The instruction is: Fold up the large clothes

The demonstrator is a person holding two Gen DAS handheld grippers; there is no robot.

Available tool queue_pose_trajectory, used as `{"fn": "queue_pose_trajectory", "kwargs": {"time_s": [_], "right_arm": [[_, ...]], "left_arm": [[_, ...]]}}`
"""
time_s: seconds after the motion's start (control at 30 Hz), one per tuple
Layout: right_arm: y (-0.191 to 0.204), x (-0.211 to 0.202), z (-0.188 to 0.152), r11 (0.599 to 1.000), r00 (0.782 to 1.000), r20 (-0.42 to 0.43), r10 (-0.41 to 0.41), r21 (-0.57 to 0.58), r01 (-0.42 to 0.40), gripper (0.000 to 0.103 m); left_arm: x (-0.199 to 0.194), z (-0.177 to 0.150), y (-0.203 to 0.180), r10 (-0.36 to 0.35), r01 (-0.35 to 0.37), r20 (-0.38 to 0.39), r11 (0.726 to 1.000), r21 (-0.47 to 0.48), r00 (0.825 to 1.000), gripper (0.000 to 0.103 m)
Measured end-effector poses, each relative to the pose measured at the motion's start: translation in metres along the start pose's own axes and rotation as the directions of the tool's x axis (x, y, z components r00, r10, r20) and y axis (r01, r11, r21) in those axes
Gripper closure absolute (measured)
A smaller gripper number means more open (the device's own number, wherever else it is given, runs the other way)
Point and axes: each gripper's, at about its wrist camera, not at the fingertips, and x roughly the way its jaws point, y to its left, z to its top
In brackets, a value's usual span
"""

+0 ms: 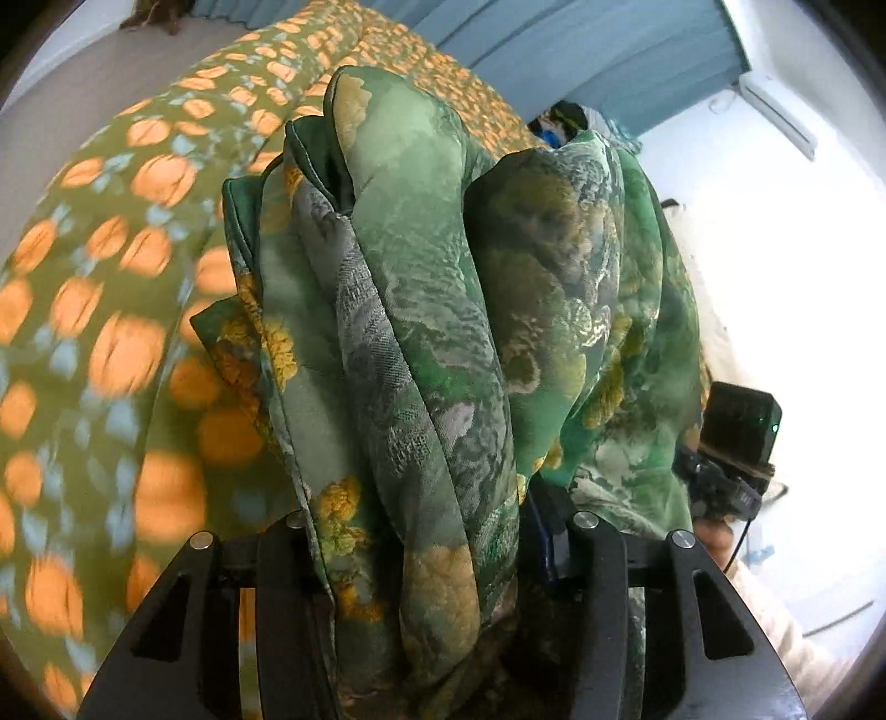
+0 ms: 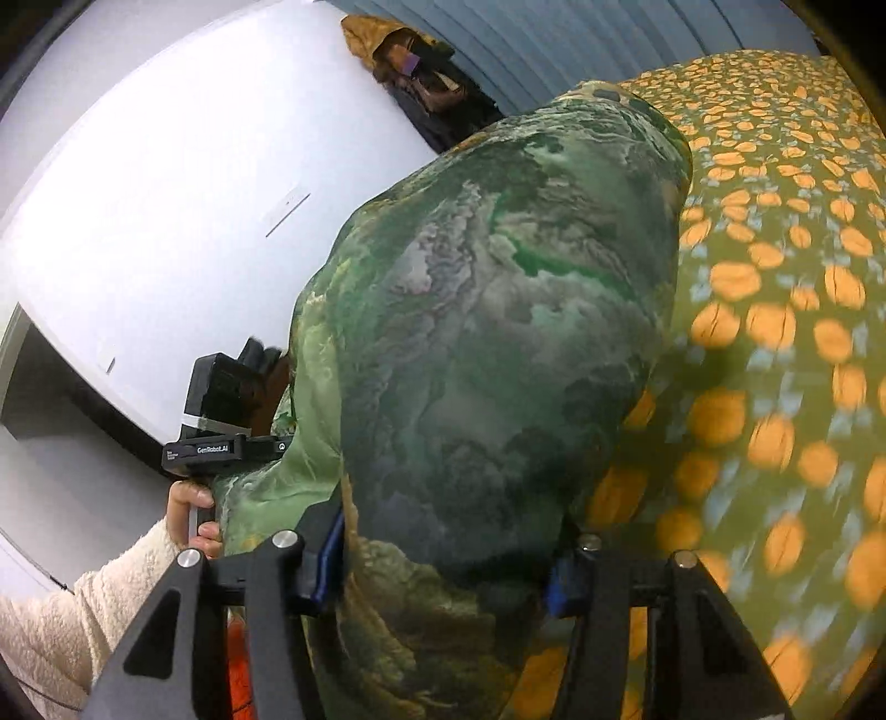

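Note:
A large green patterned garment (image 1: pixel 432 332) with yellow flowers hangs bunched in thick folds over my left gripper (image 1: pixel 426 554), whose jaws are shut on it. The same garment (image 2: pixel 487 332) drapes as a big mound over my right gripper (image 2: pixel 443 559), also shut on the cloth. Its fingertips are hidden under the fabric. The other gripper shows at the right edge of the left wrist view (image 1: pixel 731 443) and at the left of the right wrist view (image 2: pixel 221 432), held by a hand in a cream fleece sleeve (image 2: pixel 83 609).
A bed with an olive cover printed with orange spots (image 1: pixel 111 332) lies below and beyond the garment; it also shows in the right wrist view (image 2: pixel 775 332). Blue curtains (image 1: pixel 554 44) hang behind. A white wall (image 2: pixel 166 194) and dark hanging clothes (image 2: pixel 421 72) stand at the back.

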Motion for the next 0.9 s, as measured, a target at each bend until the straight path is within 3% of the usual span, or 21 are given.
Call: {"fn": "queue_pose_trajectory", "kwargs": {"time_s": [0.13,0.23,0.3,0.4,0.47,0.53,0.57,0.67,0.73,0.77,0.8,0.83,0.87,0.9], "right_arm": [[-0.042,0.022,0.016,0.998,0.999,-0.036,-0.01,0.063,0.012,0.047],[-0.076,0.042,0.006,0.99,0.995,-0.095,-0.015,0.141,0.028,0.041],[-0.1,0.052,-0.007,0.974,0.993,-0.115,0.014,0.227,0.013,0.02],[-0.112,0.038,-0.022,0.95,0.995,-0.054,0.082,0.306,-0.062,0.012],[-0.11,0.019,-0.024,0.951,0.999,-0.044,0.026,0.31,-0.011,0.007],[-0.104,-0.002,-0.024,0.955,0.995,-0.038,-0.088,0.282,0.095,0.003],[-0.095,-0.02,-0.026,0.956,0.983,-0.026,-0.181,0.232,0.182,0.003],[-0.054,-0.056,-0.03,0.926,0.929,0.004,-0.371,0.069,0.37,0.003],[-0.03,-0.067,-0.033,0.869,0.87,0.007,-0.493,-0.027,0.493,0.003],[-0.01,-0.071,-0.038,0.816,0.819,0.013,-0.574,-0.079,0.573,0.003],[0.006,-0.076,-0.044,0.75,0.757,0.025,-0.653,-0.121,0.65,0.003],[0.012,-0.08,-0.043,0.714,0.725,0.036,-0.688,-0.143,0.685,0.003],[0.033,-0.085,-0.051,0.691,0.706,0.056,-0.706,-0.165,0.704,0.003],[0.027,-0.097,-0.049,0.682,0.7,0.07,-0.71,-0.176,0.71,0.003]], "left_arm": [[0.049,0.021,0.016,0.036,-0.037,-0.045,0.999,-0.02,0.998,0.049],[0.077,0.015,0.037,0.061,-0.064,-0.065,0.996,-0.054,0.996,0.031],[0.074,0.005,0.044,0.036,-0.038,-0.025,0.996,-0.078,0.999,0.005],[0.049,-0.005,0.043,0.043,-0.042,0.024,0.998,-0.054,0.999,0.003],[0.023,-0.015,0.035,0.126,-0.125,0.074,0.992,-0.008,0.989,0.004],[-0.004,-0.025,0.018,0.276,-0.287,0.144,0.956,0.063,0.95,0.004],[-0.02,-0.036,0.003,0.365,-0.39,0.188,0.914,0.116,0.912,0.004],[-0.053,-0.062,-0.025,0.476,-0.541,0.298,0.817,0.2,0.828,0.002],[-0.068,-0.08,-0.049,0.523,-0.619,0.374,0.756,0.212,0.766,0.0],[-0.074,-0.094,-0.067,0.54,-0.653,0.413,0.728,0.208,0.734,0.0],[-0.075,-0.098,-0.074,0.55,-0.672,0.433,0.712,0.204,0.714,0.0],[-0.076,-0.105,-0.089,0.558,-0.69,0.455,0.696,0.199,0.694,0.0],[-0.074,-0.109,-0.104,0.564,-0.707,0.478,0.68,0.193,0.673,0.0],[-0.084,-0.115,-0.111,0.569,-0.722,0.497,0.666,0.188,0.655,0.0]]}}
